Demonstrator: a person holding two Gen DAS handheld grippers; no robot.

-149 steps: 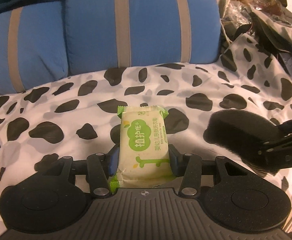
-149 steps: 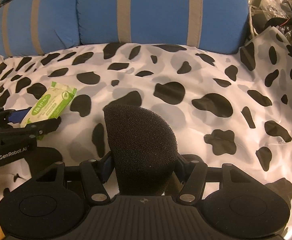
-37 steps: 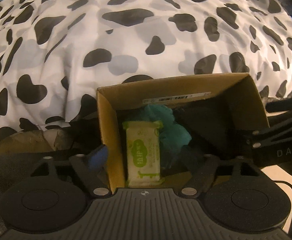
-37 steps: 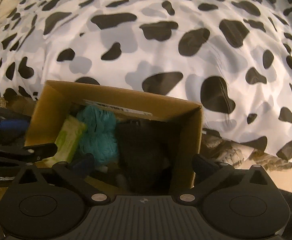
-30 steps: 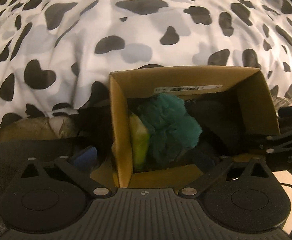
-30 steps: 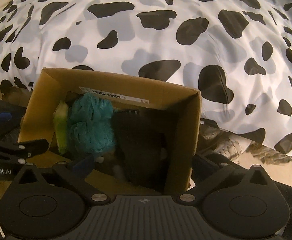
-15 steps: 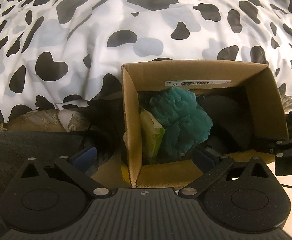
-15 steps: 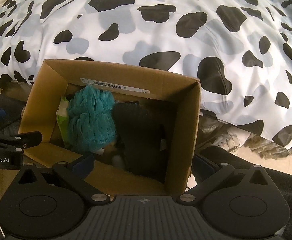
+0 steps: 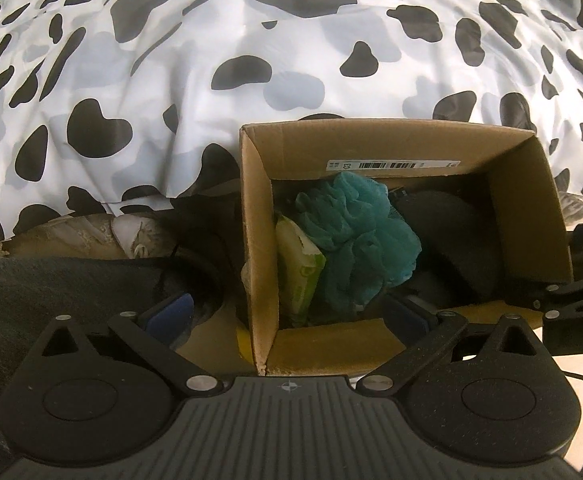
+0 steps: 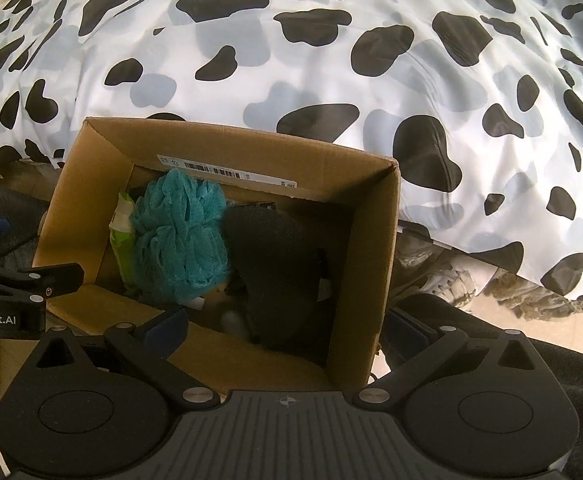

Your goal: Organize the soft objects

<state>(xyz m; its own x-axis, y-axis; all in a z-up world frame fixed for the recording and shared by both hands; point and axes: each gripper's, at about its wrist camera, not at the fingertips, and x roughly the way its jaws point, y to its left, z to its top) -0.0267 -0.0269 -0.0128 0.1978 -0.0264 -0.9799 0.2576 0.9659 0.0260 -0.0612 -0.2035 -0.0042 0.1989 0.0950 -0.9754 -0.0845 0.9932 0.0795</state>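
An open cardboard box stands below the bed's edge. Inside it, a green wipes pack leans on edge against the left wall. A teal mesh puff fills the middle, and a black sponge lies on the right. My left gripper hangs open above the box's near left corner, holding nothing. My right gripper hangs open over the box's near right part, also holding nothing.
A white quilt with black cow patches covers the bed behind the box. Dark grey cloth lies at the lower left. A light shoe and dark clutter sit left of the box; pale floor shows at the right.
Both grippers have let go of the wipes pack and the black sponge, which now rest in the box. Over the last second both have drawn back and up, showing more of the box.
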